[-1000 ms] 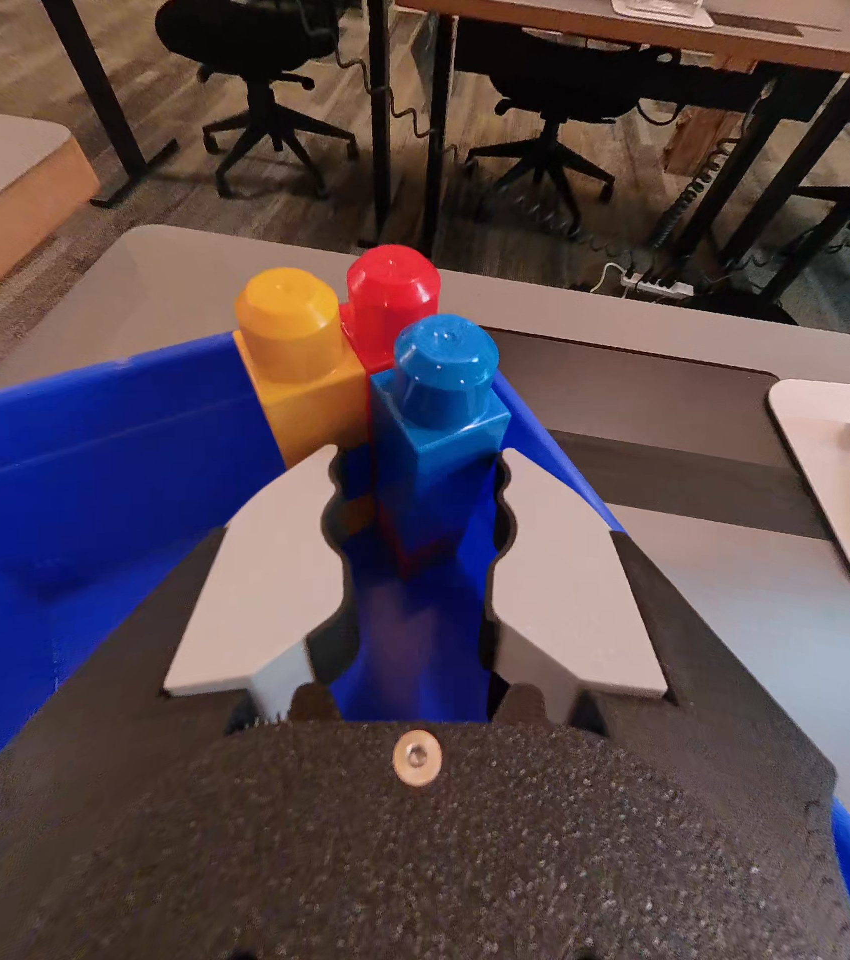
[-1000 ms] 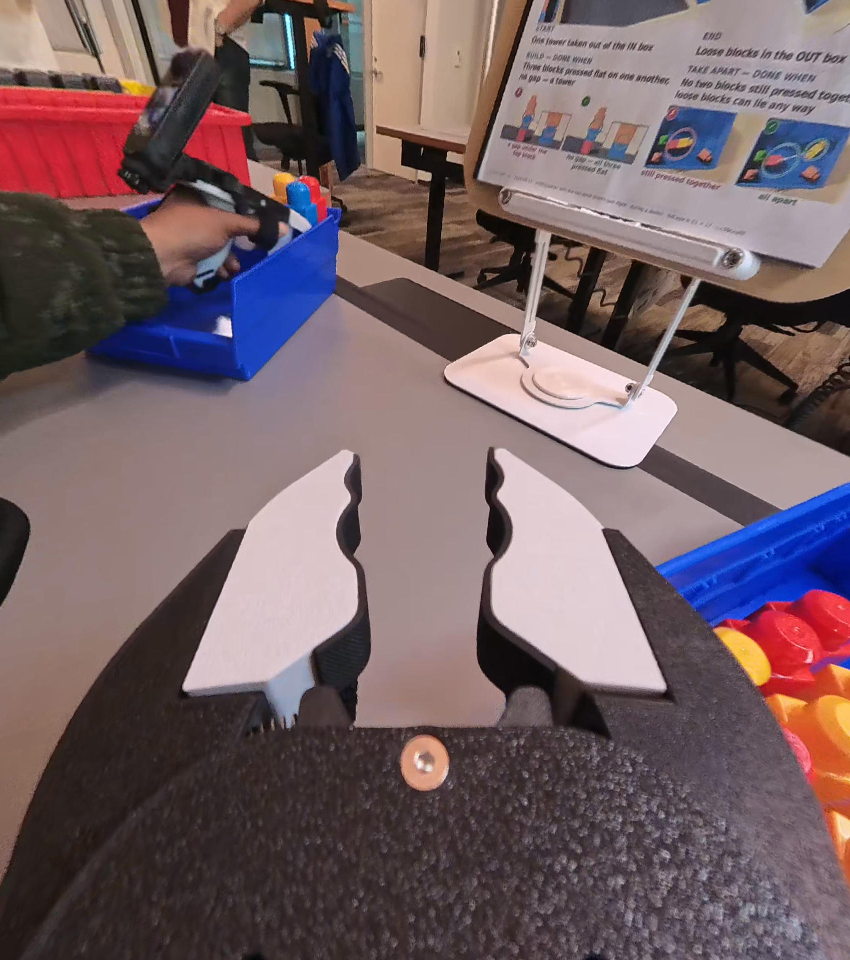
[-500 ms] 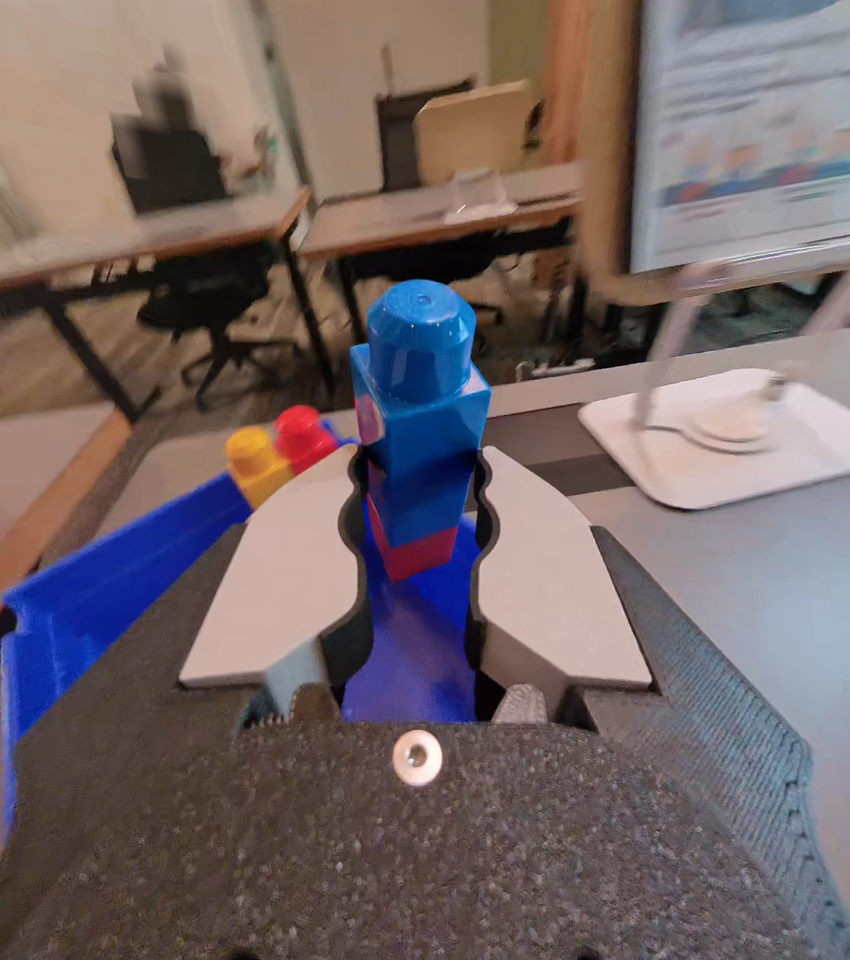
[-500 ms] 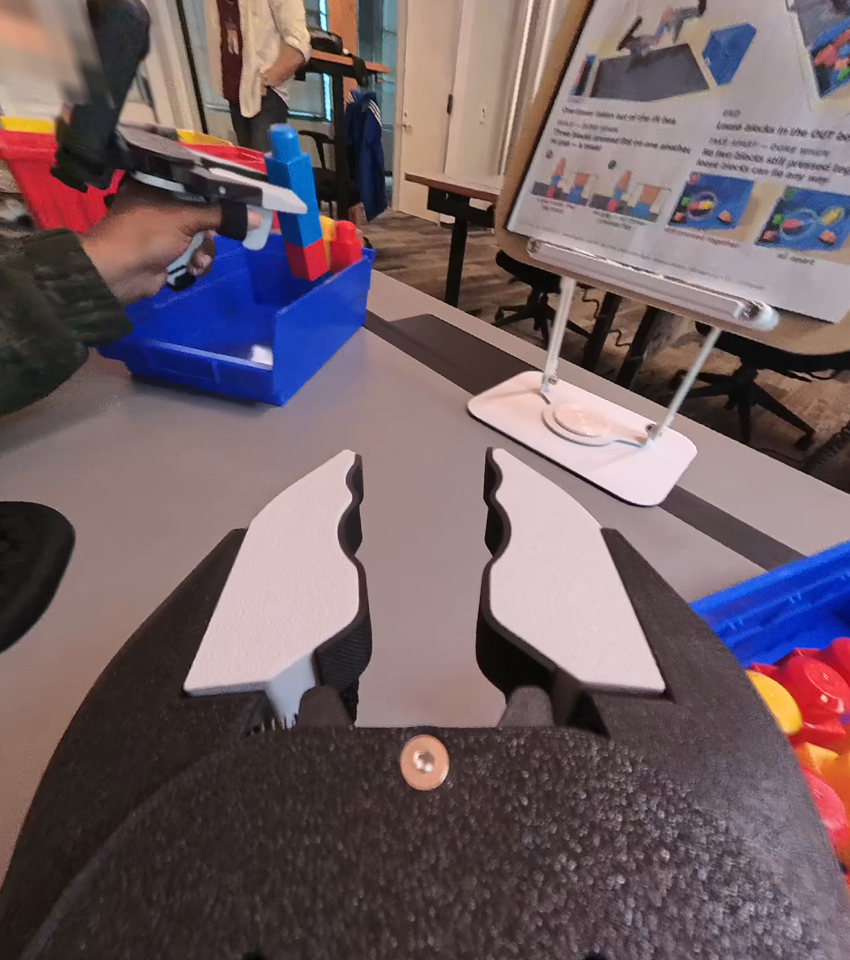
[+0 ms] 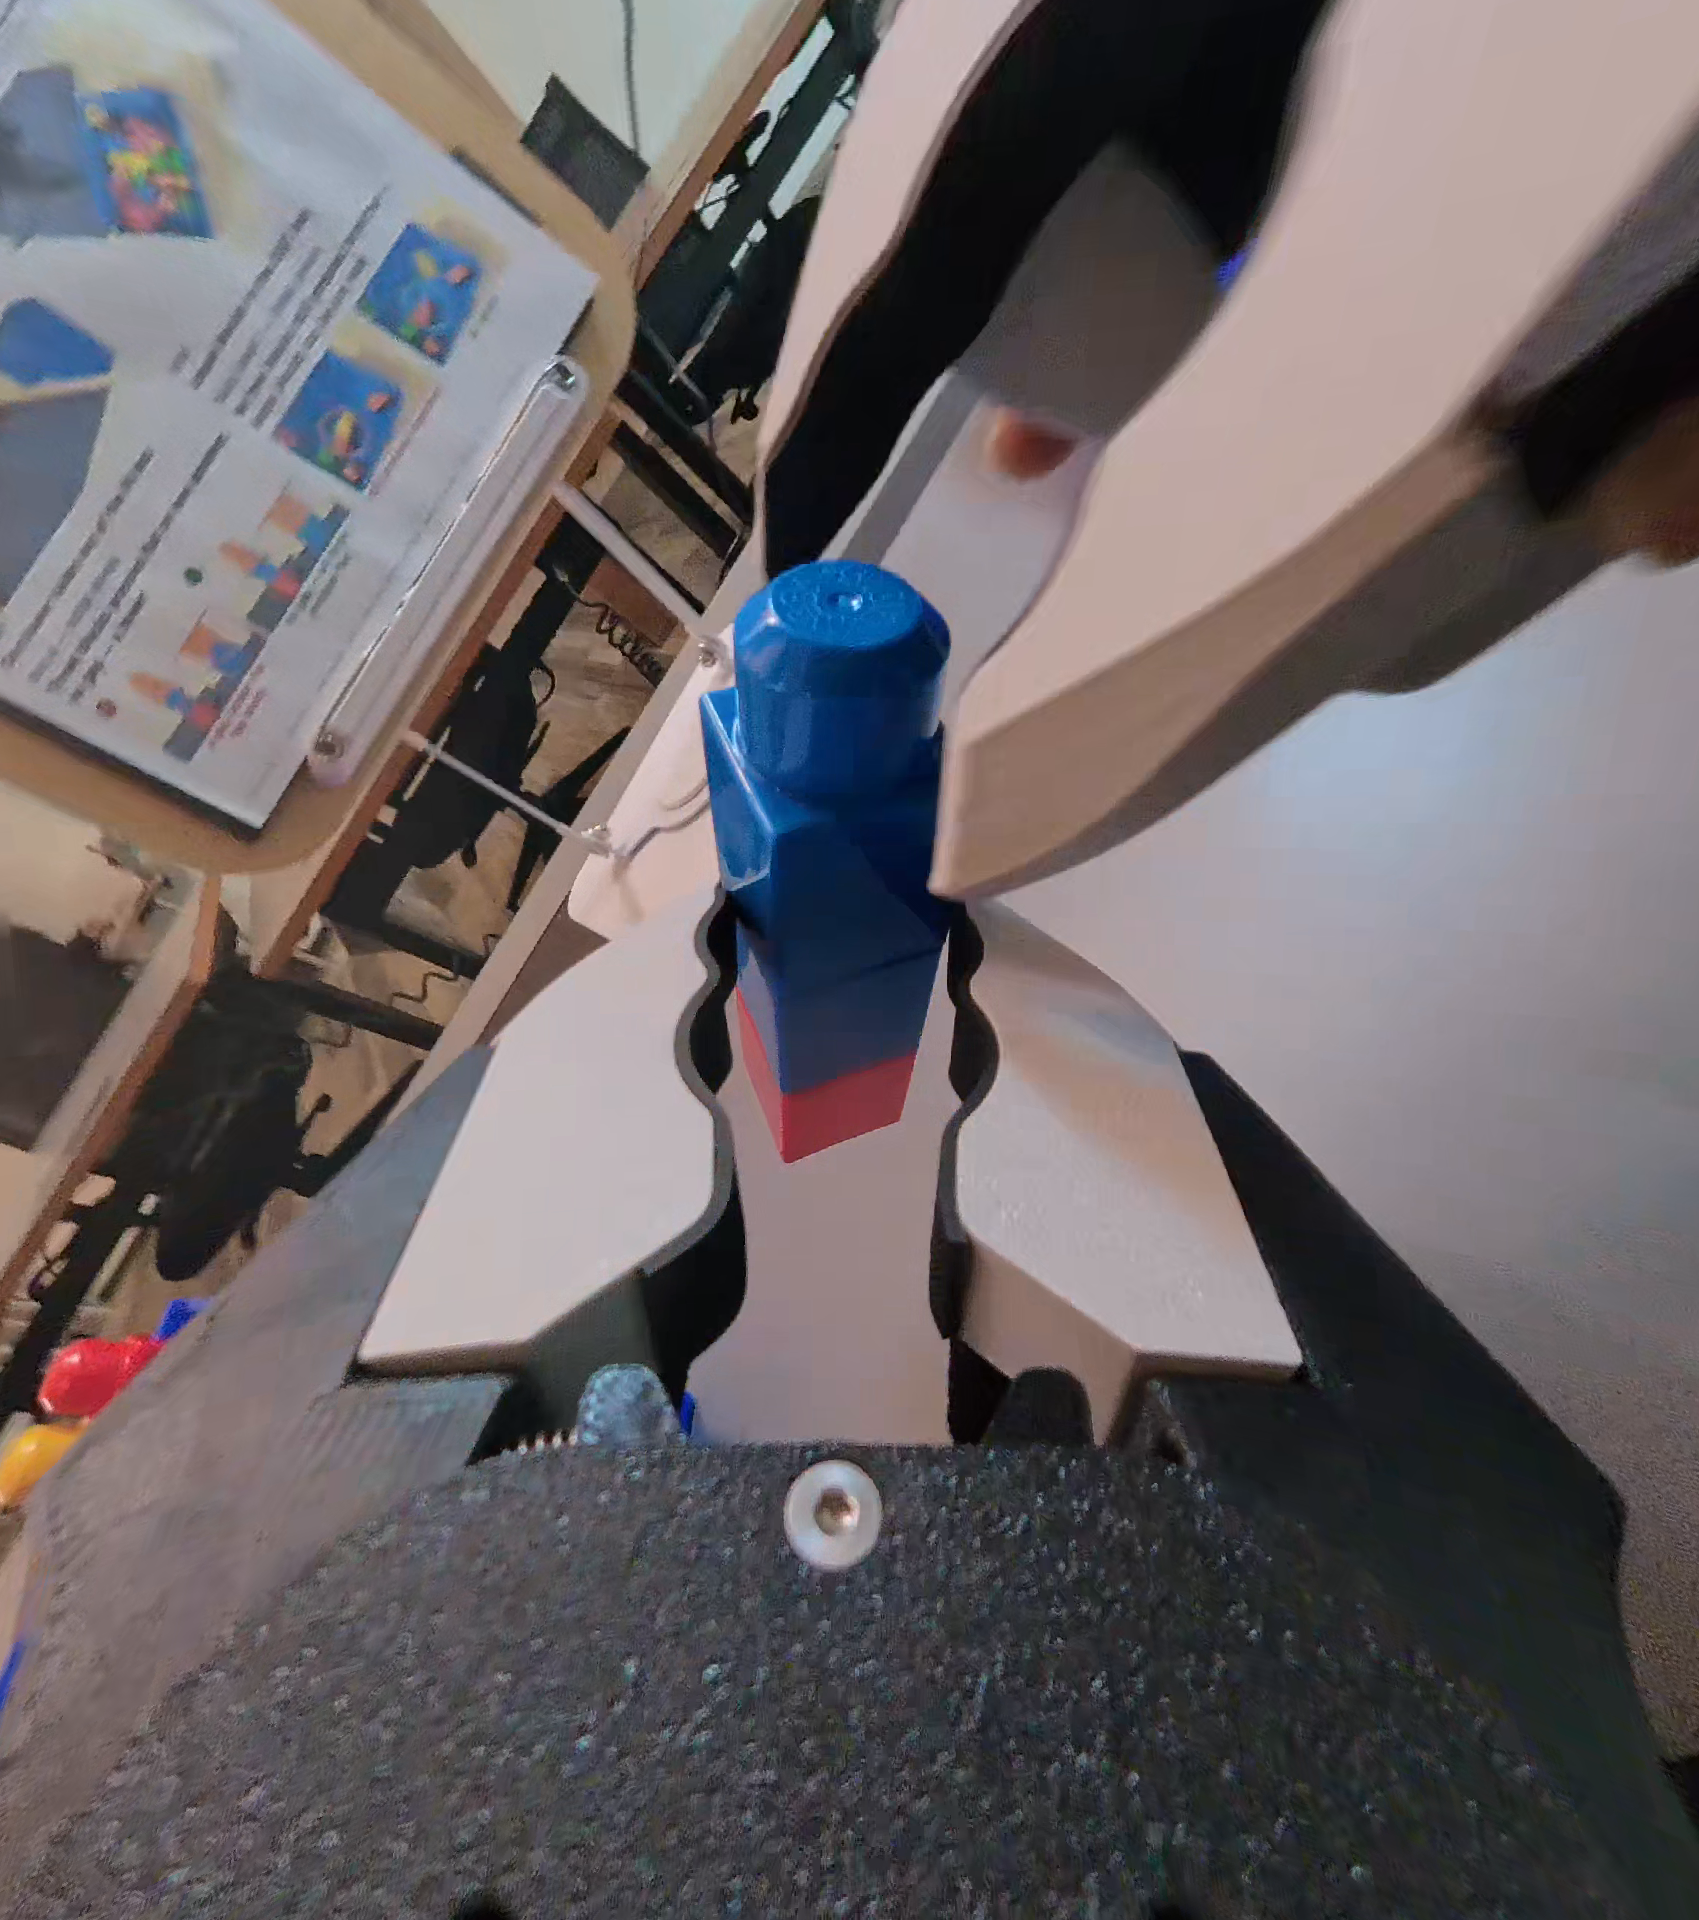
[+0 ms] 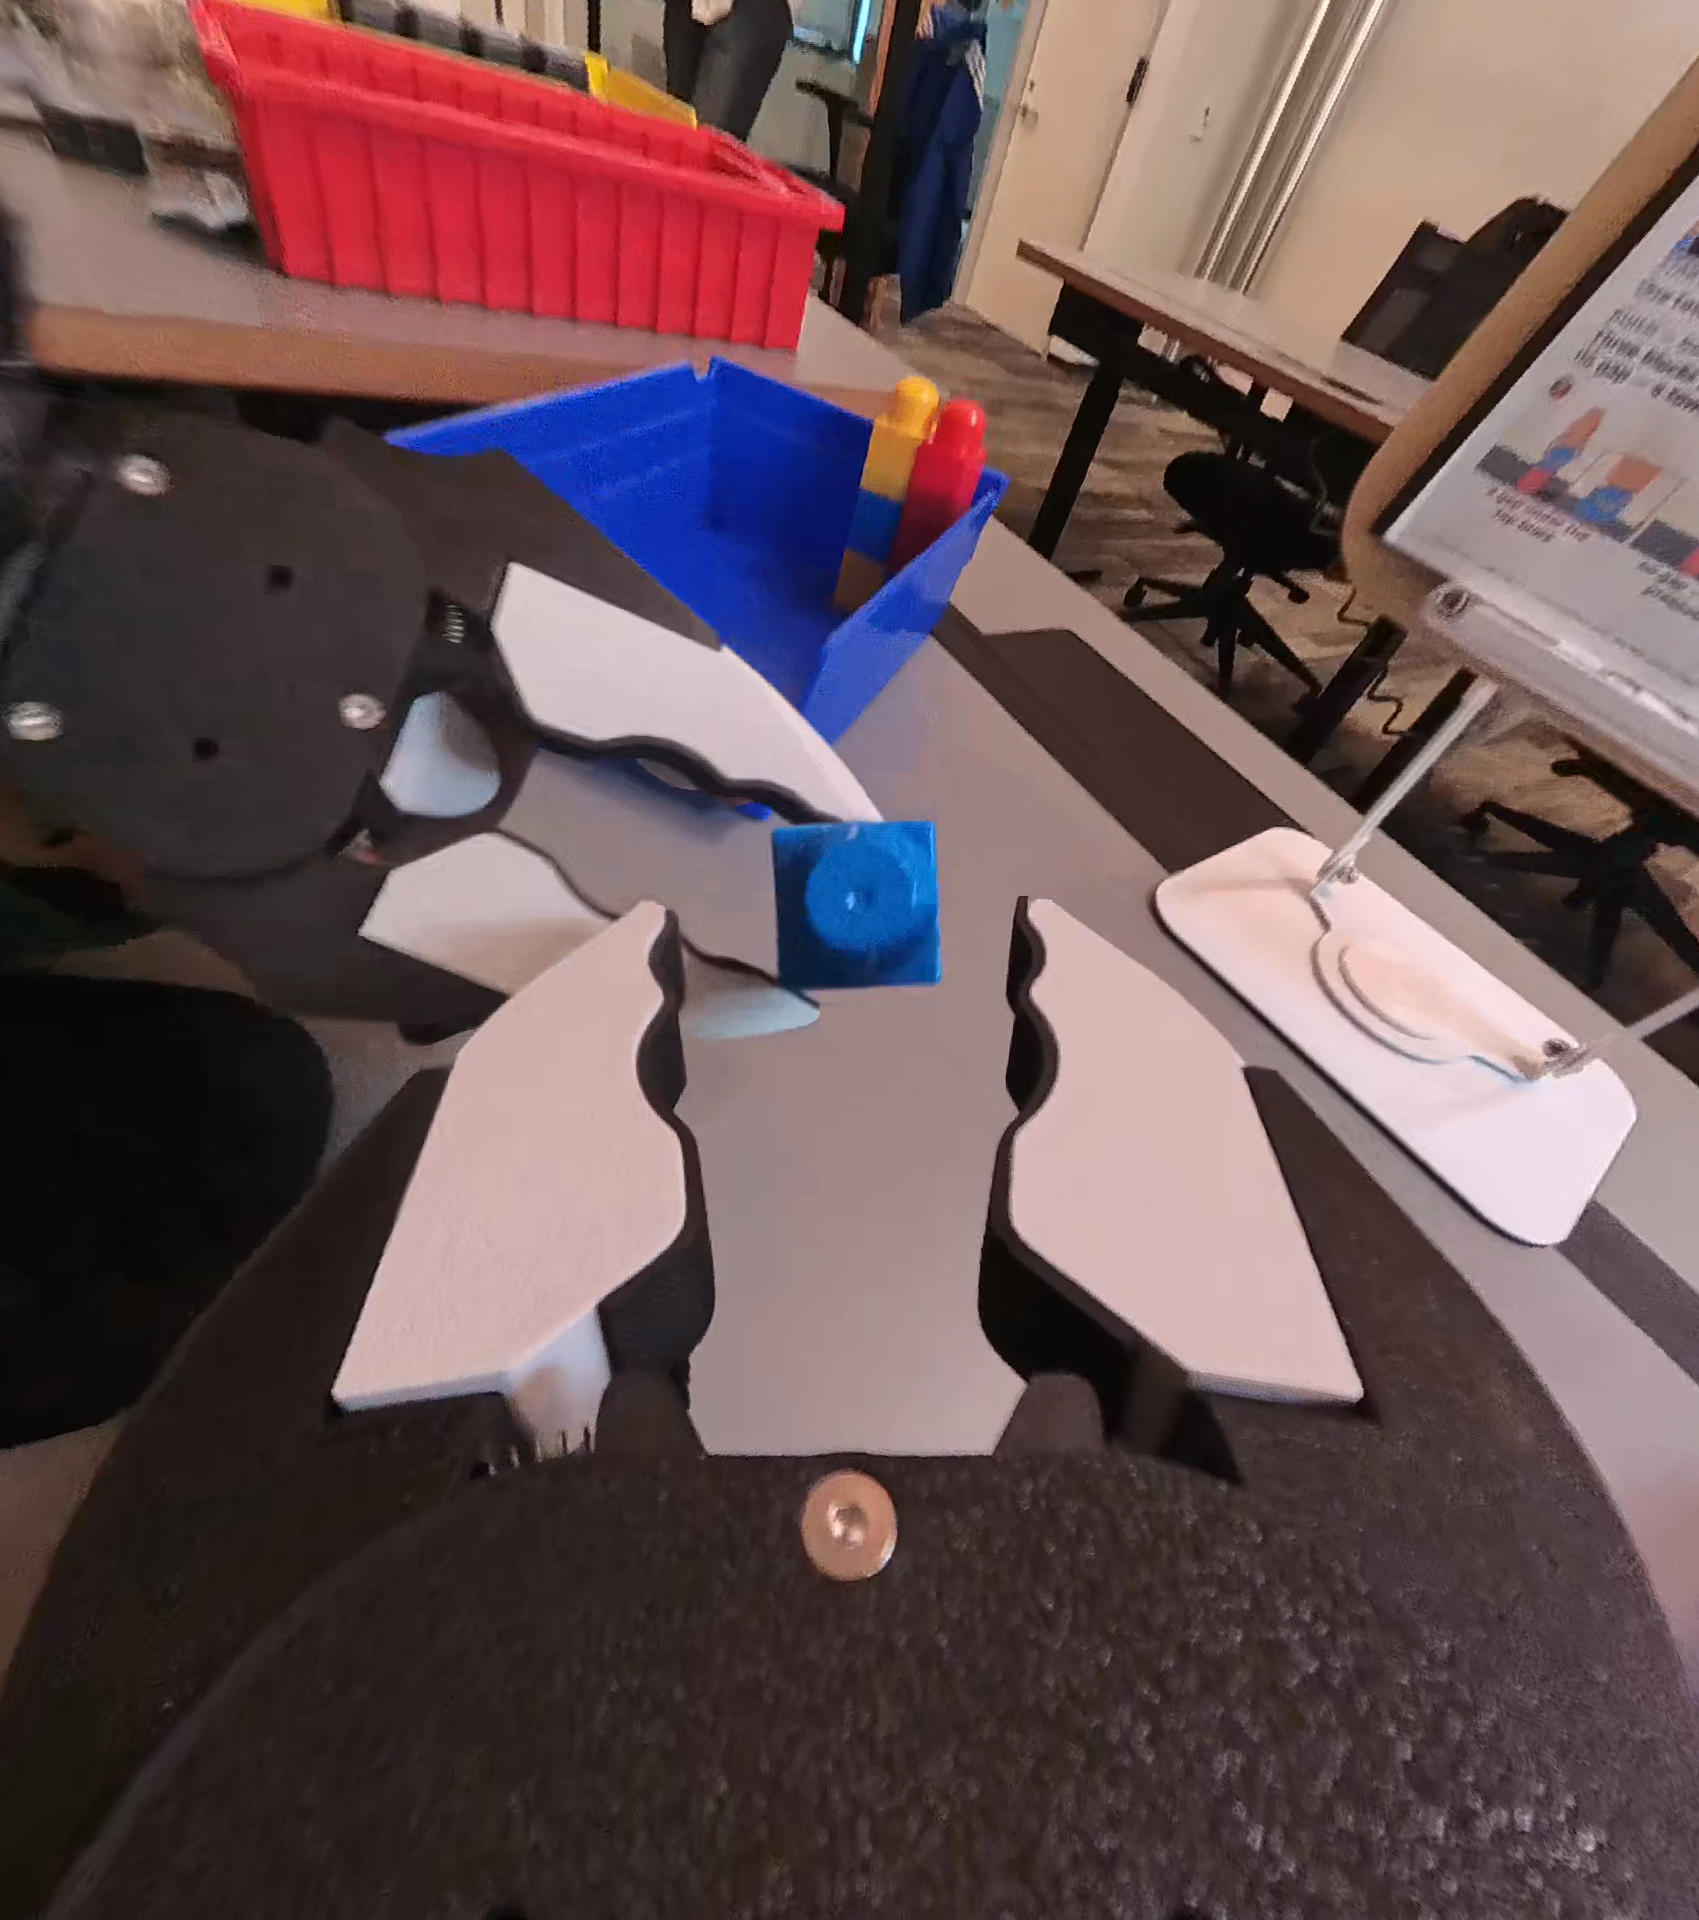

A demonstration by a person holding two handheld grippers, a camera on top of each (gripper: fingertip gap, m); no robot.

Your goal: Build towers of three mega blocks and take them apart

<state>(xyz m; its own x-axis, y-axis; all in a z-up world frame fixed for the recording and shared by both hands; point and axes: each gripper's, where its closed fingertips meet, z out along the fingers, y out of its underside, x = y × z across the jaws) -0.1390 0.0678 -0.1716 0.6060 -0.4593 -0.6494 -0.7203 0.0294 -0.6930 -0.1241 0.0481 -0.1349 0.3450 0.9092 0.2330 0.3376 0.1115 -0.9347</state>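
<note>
Glossy blue plastic, two blocks over a red one: the tower [image 5: 829,914] with its round stud sits clamped in the left gripper [image 5: 829,997] above the grey surface [image 6: 845,1247]. At 1 o'clock the right gripper [image 6: 845,997] gapes, white fingers empty.

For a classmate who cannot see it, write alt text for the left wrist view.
The left gripper is shut on a tower of two blue blocks above a red one, held above the grey table. The open right gripper reaches in from the upper right towards its top block; an instruction sheet on a stand is behind.
</note>
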